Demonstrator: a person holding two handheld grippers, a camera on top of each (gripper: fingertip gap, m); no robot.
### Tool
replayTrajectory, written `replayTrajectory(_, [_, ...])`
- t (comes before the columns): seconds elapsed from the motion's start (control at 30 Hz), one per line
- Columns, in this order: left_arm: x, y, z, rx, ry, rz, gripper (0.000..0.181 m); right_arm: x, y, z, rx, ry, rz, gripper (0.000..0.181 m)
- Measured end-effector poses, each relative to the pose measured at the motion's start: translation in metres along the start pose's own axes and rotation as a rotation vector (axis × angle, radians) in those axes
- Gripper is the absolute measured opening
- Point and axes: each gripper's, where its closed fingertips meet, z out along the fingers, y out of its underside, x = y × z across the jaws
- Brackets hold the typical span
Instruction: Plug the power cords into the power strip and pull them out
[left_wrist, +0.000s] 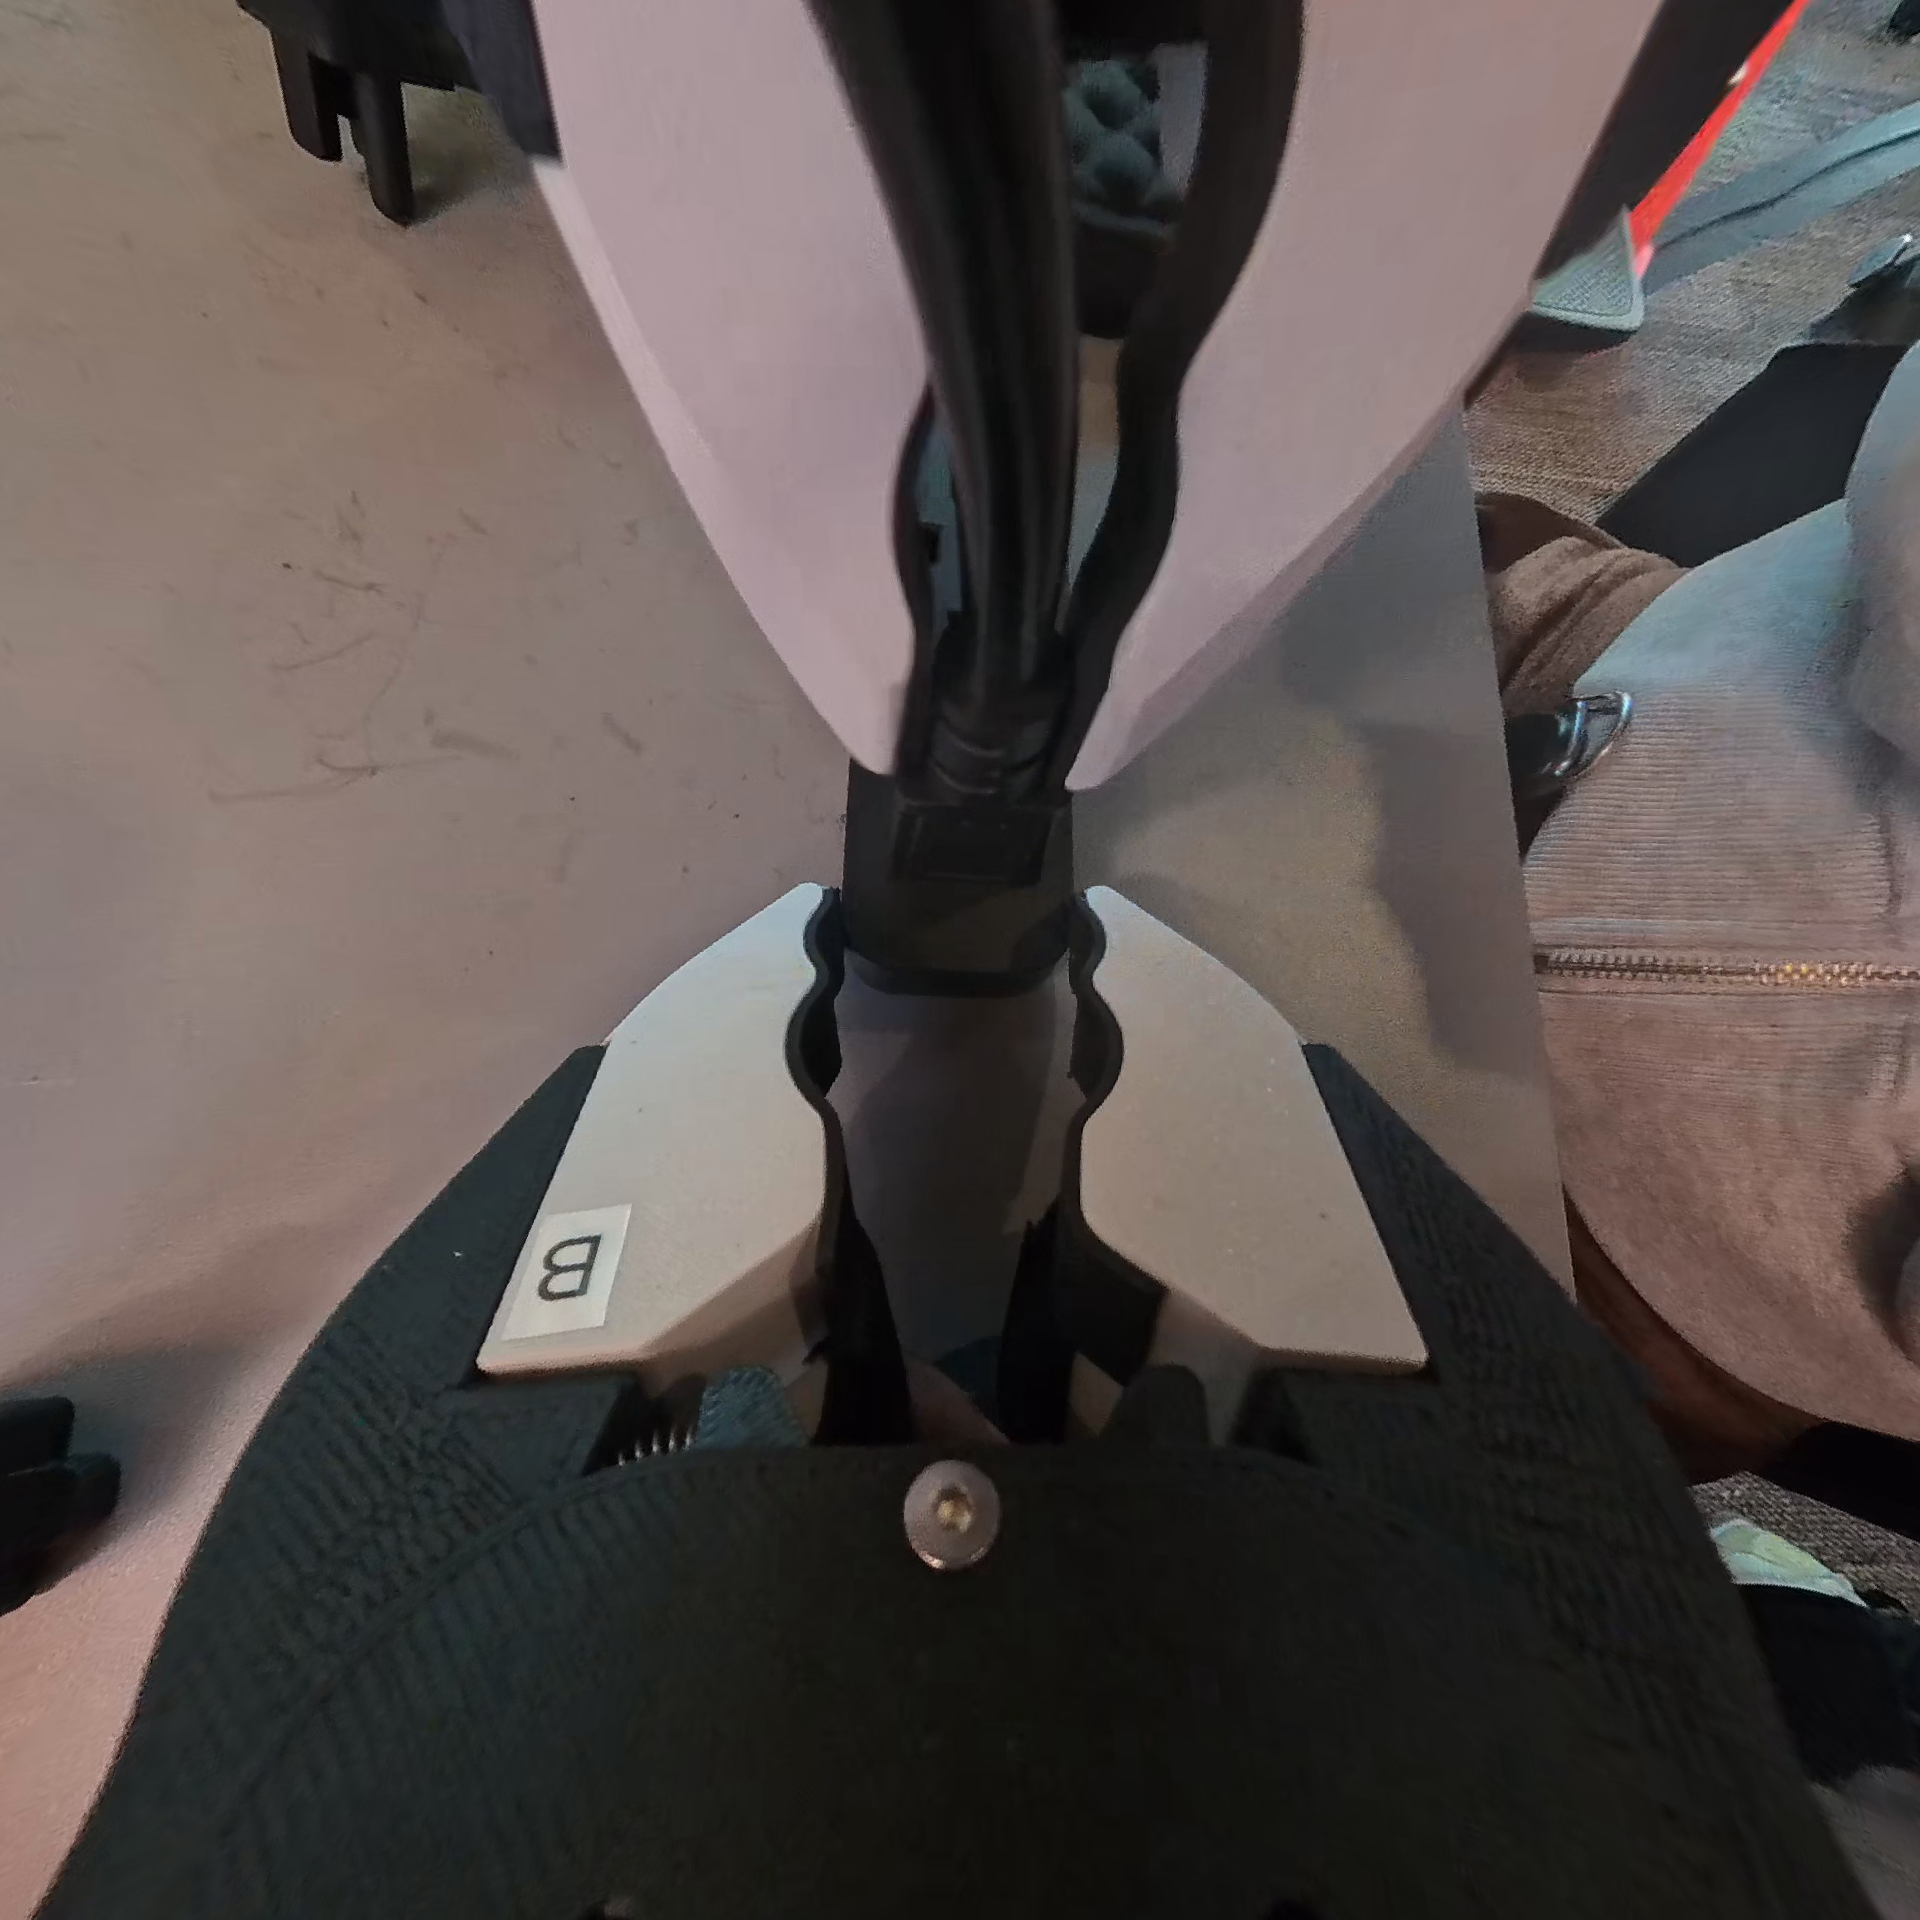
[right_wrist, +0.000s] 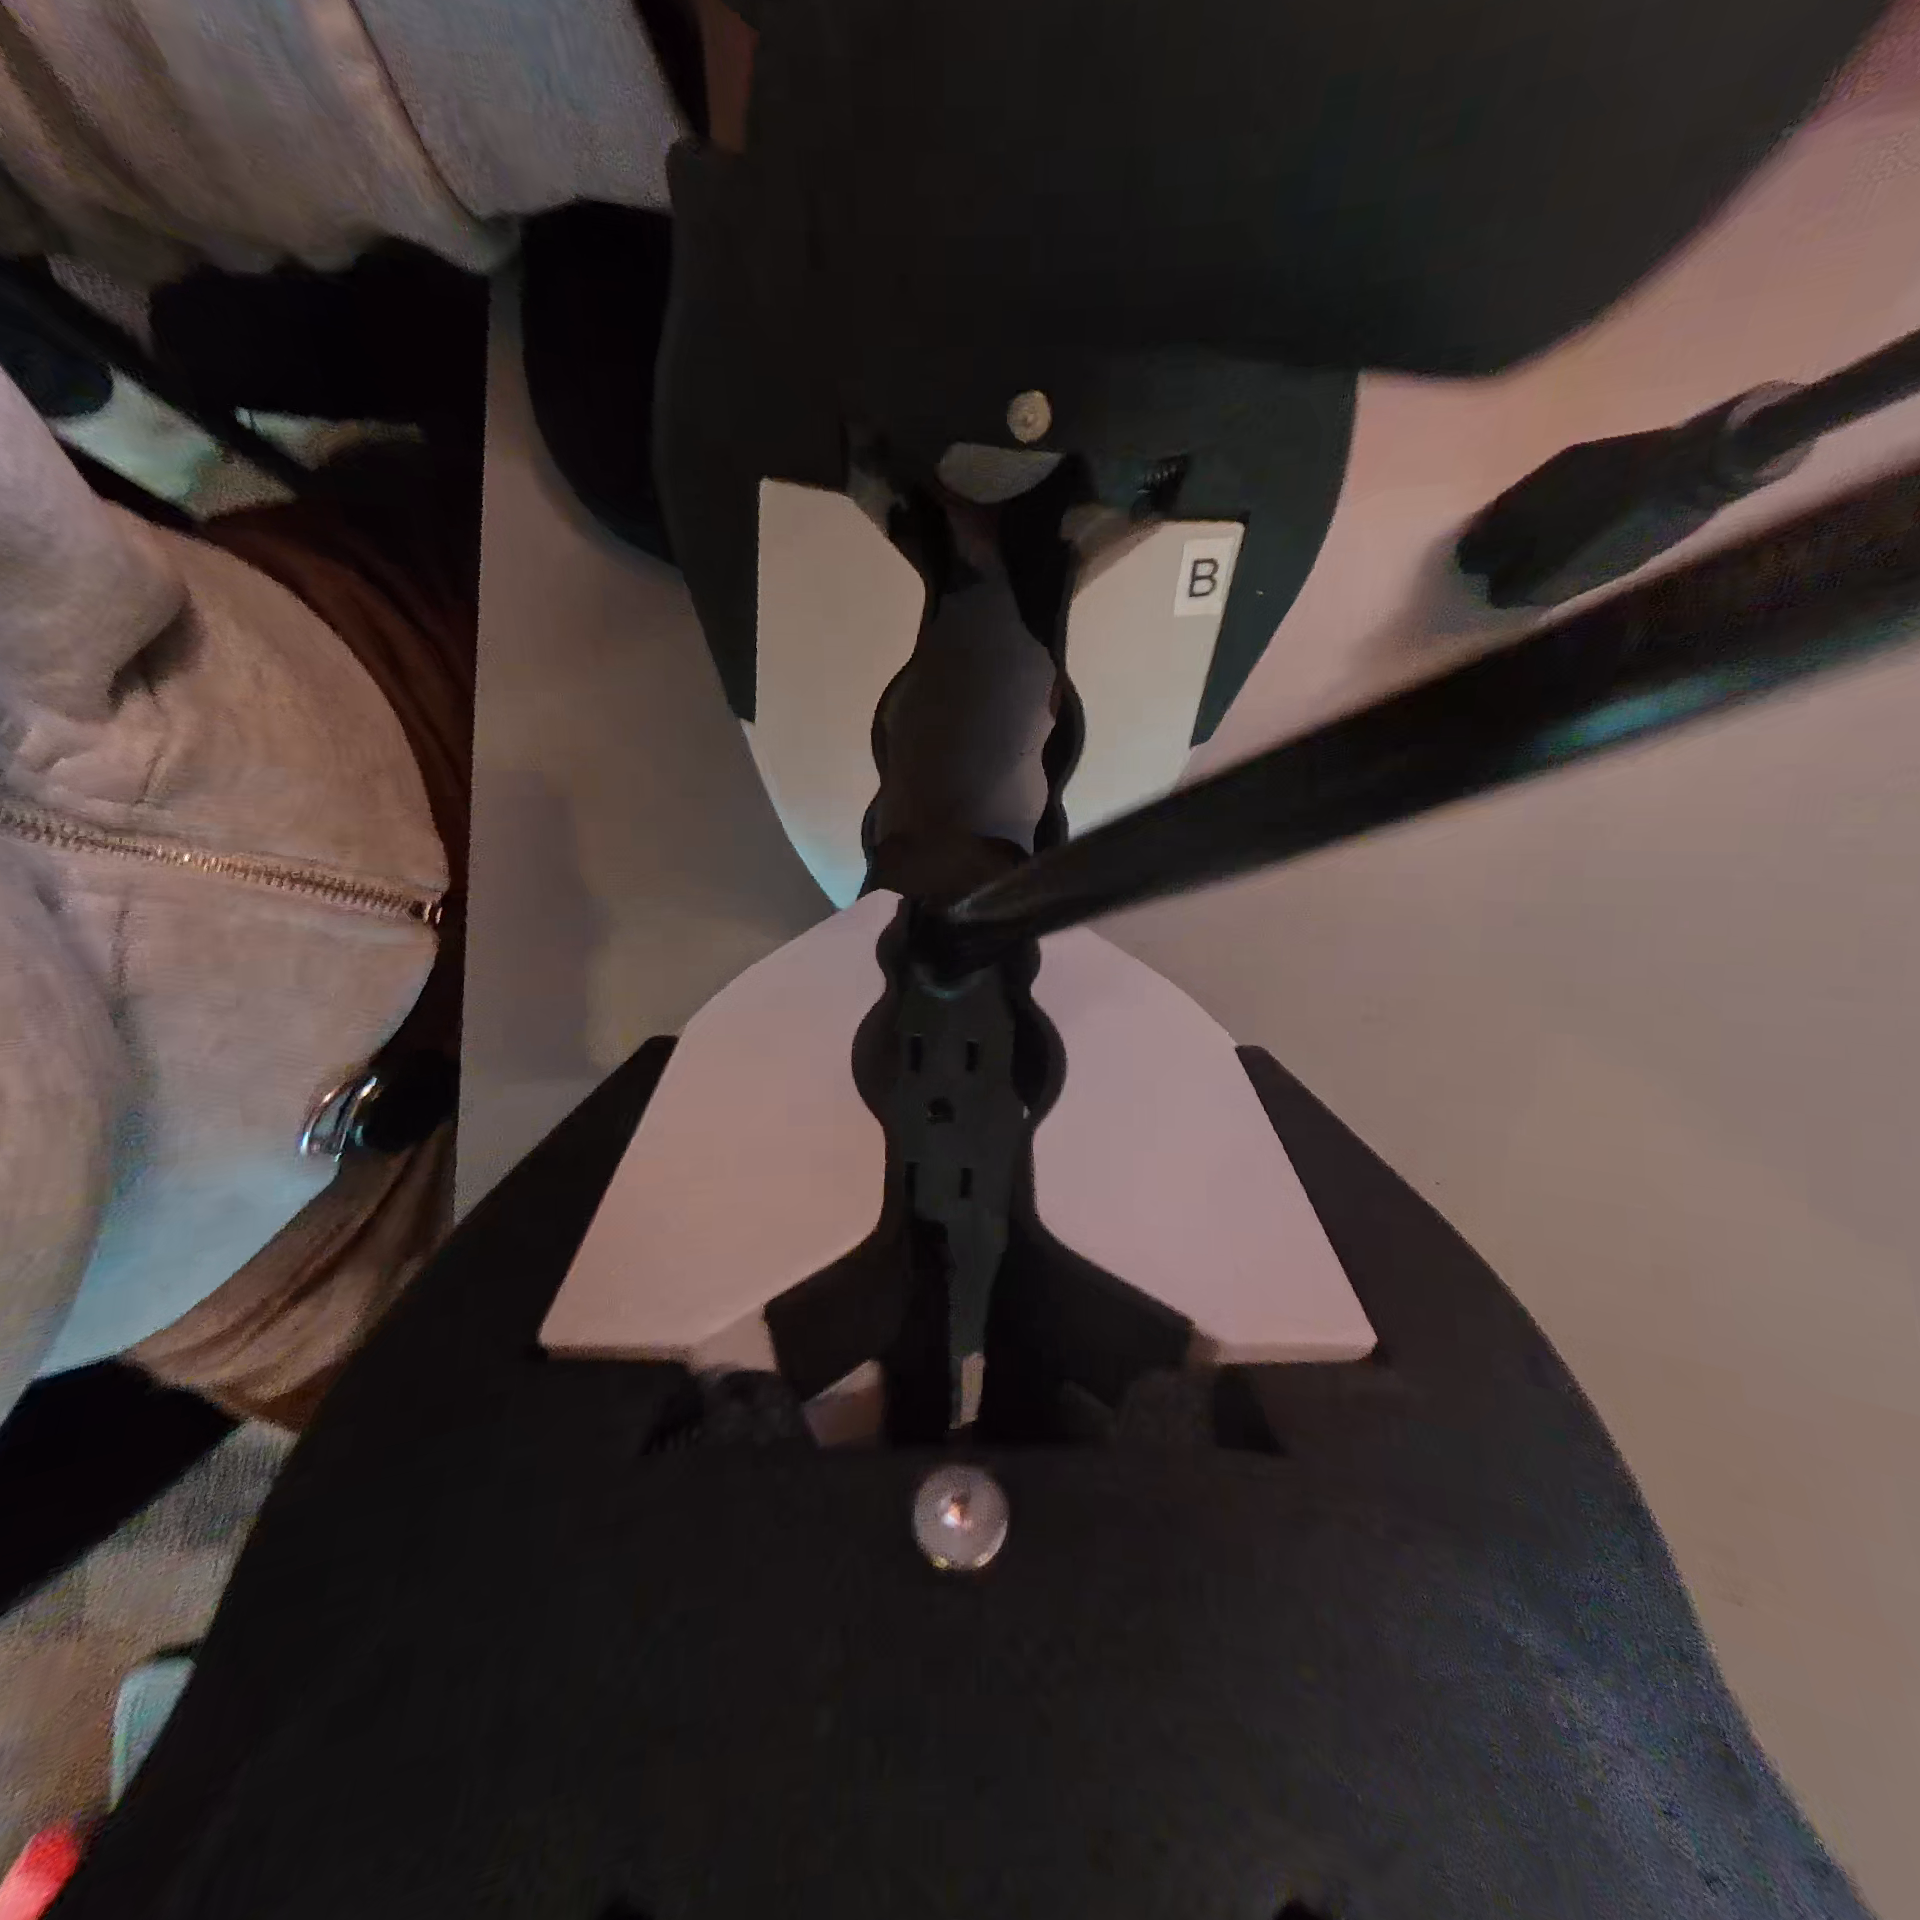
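Note:
My right gripper is shut on the black power strip, whose sockets show between its white fingers. My left gripper is shut on the black plug of a power cord and meets the right gripper tip to tip, with the plug against the strip's end socket. The cord runs off to the upper right. In the left wrist view the right gripper comes from the top with the strip between its fingers. In the right wrist view the left gripper comes from the top.
The pale table lies under both grippers. Another black plug lies on it at the right, and a black plug-like thing at the far left. A person in a grey zipped jacket sits at the table's edge. Some 5 cm of space lies between my two pairs of fingers.

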Motion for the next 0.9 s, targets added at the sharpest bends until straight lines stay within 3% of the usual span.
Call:
replayTrajectory(0.07, [0.000, 0.000, 0.000, -0.001, -0.004, 0.002, 0.041, -0.001, -0.006, -0.012, 0.141, 0.002, 0.048, 0.047])
replayTrajectory(0.17, [0.000, 0.000, 0.000, -0.005, -0.005, 0.002, 0.041, 0.002, -0.024, -0.062, 0.525, 0.043, 0.107, 0.057])
replayTrajectory(0.23, [0.000, 0.000, 0.000, -0.008, -0.005, 0.000, 0.042, 0.007, -0.017, -0.090, 0.687, 0.119, 0.115, 0.065])
replayTrajectory(0.33, [-0.002, 0.000, 0.000, -0.015, -0.011, -0.014, 0.046, 0.007, 0.008, -0.103, 0.773, 0.173, 0.130, 0.090])
replayTrajectory(0.4, [-0.003, 0.000, 0.000, -0.023, -0.020, -0.022, 0.052, 0.006, 0.022, -0.100, 0.816, 0.207, 0.107, 0.097])
replayTrajectory(0.5, [-0.003, -0.003, -0.004, -0.007, -0.060, 0.011, 0.071, 0.007, 0.038, -0.092, 0.889, 0.245, 0.093, 0.097])
replayTrajectory(0.57, [-0.001, -0.012, -0.014, 0.046, -0.123, 0.016, 0.082, 0.011, 0.041, -0.102, 1.021, 0.265, 0.115, 0.090])
replayTrajectory(0.67, [0.011, -0.027, -0.049, 0.131, -0.218, -0.003, 0.084, 0.008, 0.042, -0.130, 1.174, 0.229, 0.124, 0.089])
replayTrajectory(0.77, [0.016, -0.027, -0.111, 0.204, -0.418, -0.005, 0.077, 0.012, 0.049, -0.146, 1.267, 0.259, 0.151, 0.080])
replayTrajectory(0.83, [0.005, -0.008, -0.170, 0.185, -0.613, -0.016, 0.073, 0.008, 0.047, -0.147, 1.282, 0.240, 0.148, 0.079])
replayTrajectory(0.9, [-0.011, 0.026, -0.230, 0.080, -0.781, -0.091, 0.070, 0.003, 0.043, -0.141, 1.256, 0.238, 0.120, 0.078])
